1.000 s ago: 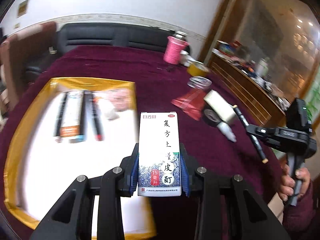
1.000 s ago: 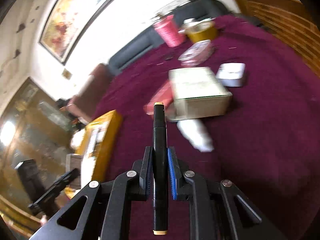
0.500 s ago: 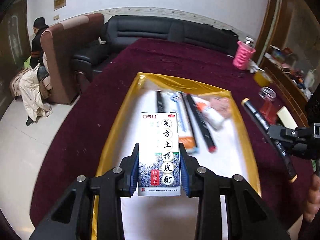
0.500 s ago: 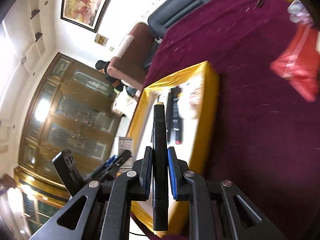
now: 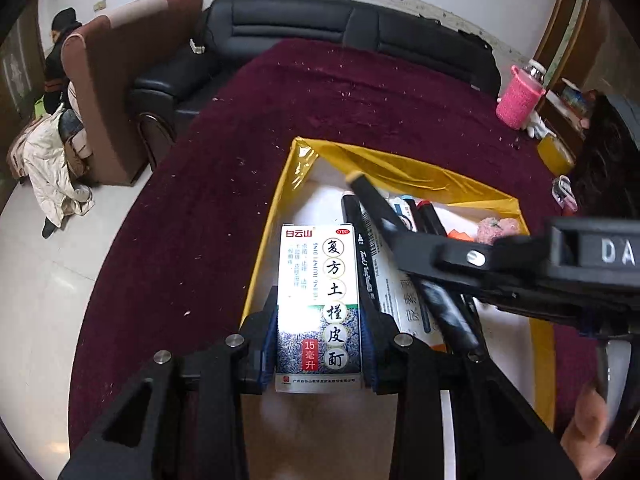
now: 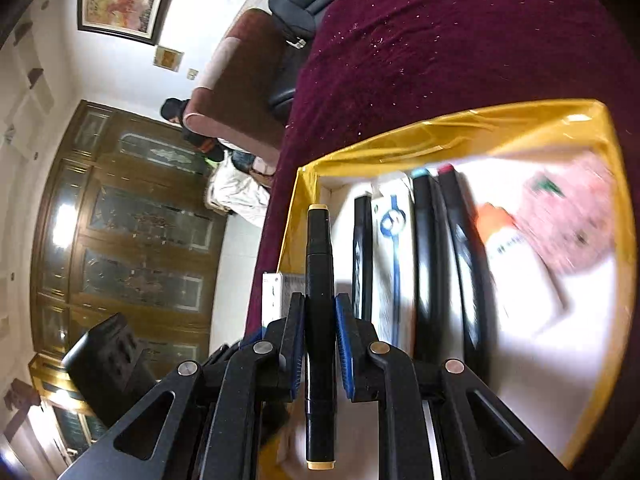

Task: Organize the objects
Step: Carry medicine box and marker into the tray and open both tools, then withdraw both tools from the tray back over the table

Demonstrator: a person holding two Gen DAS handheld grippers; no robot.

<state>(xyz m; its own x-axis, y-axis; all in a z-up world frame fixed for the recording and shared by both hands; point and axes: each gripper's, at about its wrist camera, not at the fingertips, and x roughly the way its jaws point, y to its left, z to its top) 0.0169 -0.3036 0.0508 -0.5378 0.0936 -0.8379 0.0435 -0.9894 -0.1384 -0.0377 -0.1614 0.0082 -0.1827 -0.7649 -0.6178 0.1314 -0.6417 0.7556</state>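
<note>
The gold-rimmed tray (image 5: 400,168) on the desk (image 5: 320,100) already holds several pens and tubes. The left hand-held gripper (image 5: 320,344) clamps a medicine box (image 5: 318,304); the right hand-held gripper (image 6: 320,344), at 3 o'clock, clamps a black marker (image 6: 319,280). Both items hover over the tray, unplaced.

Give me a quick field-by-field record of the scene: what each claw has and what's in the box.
left claw: shut on white and blue cardboard medicine box, upright
right claw: shut on black marker pen with tan end caps
position: both over the gold-edged open box
box contents: black pens, white and blue carton, orange-capped white tube, pink fuzzy item
surface: round table with maroon cloth
outside box: pink knitted cup
</note>
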